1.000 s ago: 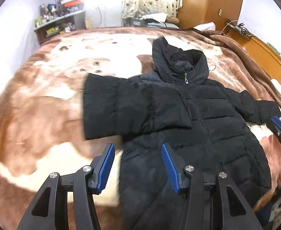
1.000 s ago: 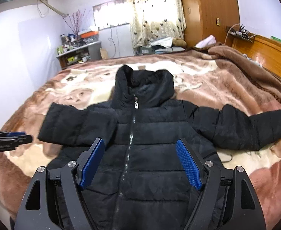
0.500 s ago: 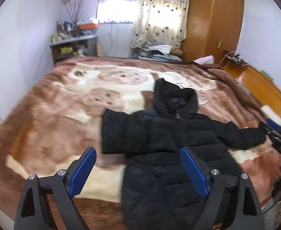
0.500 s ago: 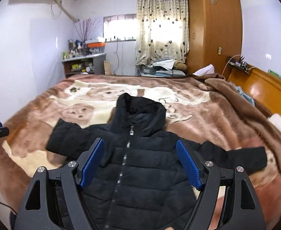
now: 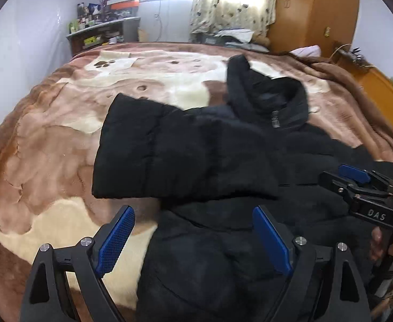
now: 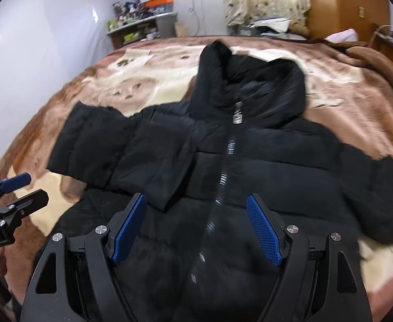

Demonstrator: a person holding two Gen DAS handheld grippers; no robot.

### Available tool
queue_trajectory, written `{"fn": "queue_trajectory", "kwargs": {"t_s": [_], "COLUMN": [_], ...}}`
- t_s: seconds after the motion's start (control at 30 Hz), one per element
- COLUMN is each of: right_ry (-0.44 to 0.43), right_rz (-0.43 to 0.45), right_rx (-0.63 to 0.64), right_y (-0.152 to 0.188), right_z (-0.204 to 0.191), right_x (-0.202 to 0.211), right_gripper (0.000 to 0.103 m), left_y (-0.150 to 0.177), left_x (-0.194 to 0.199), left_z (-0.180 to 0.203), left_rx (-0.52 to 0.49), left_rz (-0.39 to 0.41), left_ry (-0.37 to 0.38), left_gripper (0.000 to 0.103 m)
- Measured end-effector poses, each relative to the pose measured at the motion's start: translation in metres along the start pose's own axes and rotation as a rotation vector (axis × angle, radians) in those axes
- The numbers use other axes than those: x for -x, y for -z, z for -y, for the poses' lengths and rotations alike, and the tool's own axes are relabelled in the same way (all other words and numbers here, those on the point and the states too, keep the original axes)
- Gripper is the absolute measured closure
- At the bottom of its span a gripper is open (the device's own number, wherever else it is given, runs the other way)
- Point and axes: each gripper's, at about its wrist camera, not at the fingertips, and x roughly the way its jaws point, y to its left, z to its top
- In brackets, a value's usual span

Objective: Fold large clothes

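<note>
A black hooded puffer jacket [image 5: 223, 161] lies face up on the bed, zipped, hood toward the far wall; it also shows in the right wrist view [image 6: 250, 161]. Its left sleeve [image 6: 97, 145] sticks out sideways and its right sleeve [image 6: 378, 187] lies spread to the right. My left gripper [image 5: 193, 241] is open and empty, just above the jacket's lower left edge. My right gripper [image 6: 196, 230] is open and empty over the lower front by the zipper [image 6: 223, 177]. Each gripper shows at the edge of the other's view.
A brown and cream plush blanket [image 5: 49, 139] covers the bed. A cluttered shelf [image 5: 102, 35] stands by the far wall, a wooden wardrobe [image 5: 311, 8] at the back right, and a wooden headboard [image 5: 384, 91] along the right side.
Both grippers have come down and closer to the jacket after being raised half a second ago. The left gripper opened wider than a second ago. The jacket has not moved.
</note>
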Motion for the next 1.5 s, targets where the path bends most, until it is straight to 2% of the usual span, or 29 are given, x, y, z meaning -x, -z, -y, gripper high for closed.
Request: {"fn": "queue_trajectory", "kwargs": {"t_s": [0.1, 0.2, 0.37, 0.53, 0.6, 0.67, 0.7, 0.87, 1.03, 1.2, 1.5], "right_ry": [-0.032, -0.056, -0.066, -0.068, -0.068, -0.097, -0.099, -0.076, -0.035, 0.024, 0.137], "right_rz": [-0.028, -0.044, -0.055, -0.026, -0.017, -0.004, 0.0, 0.079, 0.123, 0.156, 0.132], "right_rx": [-0.022, -0.031, -0.021, -0.021, -0.008, -0.018, -0.021, -0.021, -0.029, -0.067, -0.122], "right_y": [-0.005, -0.01, -0.015, -0.014, -0.016, -0.02, -0.022, -0.025, -0.027, -0.027, -0.019], "right_z": [-0.006, -0.012, -0.022, -0.028, -0.03, -0.028, -0.027, -0.018, 0.002, 0.033, 0.077], "right_x": [-0.041, -0.071, -0.102, -0.106, -0.105, -0.101, -0.1, -0.071, -0.04, -0.013, -0.007], "right_gripper": [0.026, 0.026, 0.027, 0.061, 0.084, 0.094, 0.096, 0.097, 0.097, 0.097, 0.097], "left_y": [-0.003, -0.009, -0.02, -0.021, -0.021, -0.021, -0.021, -0.025, -0.034, -0.038, -0.041], "left_x": [-0.021, -0.036, -0.048, -0.064, -0.068, -0.069, -0.07, -0.065, -0.061, -0.062, -0.081], "left_z": [-0.017, -0.032, -0.056, -0.063, -0.063, -0.063, -0.063, -0.05, -0.031, -0.013, 0.03], "left_rx": [0.048, 0.044, 0.086, 0.07, 0.08, 0.091, 0.089, 0.051, -0.004, -0.021, -0.099], "left_rz": [-0.006, -0.006, 0.029, 0.003, -0.008, -0.01, -0.013, 0.002, 0.032, 0.037, 0.014], "left_ry": [0.001, -0.056, -0.098, -0.127, -0.118, -0.119, -0.12, -0.13, -0.155, -0.113, -0.057], "left_gripper": [0.013, 0.013, 0.013, 0.013, 0.013, 0.013, 0.013, 0.013, 0.013, 0.013, 0.013]}}
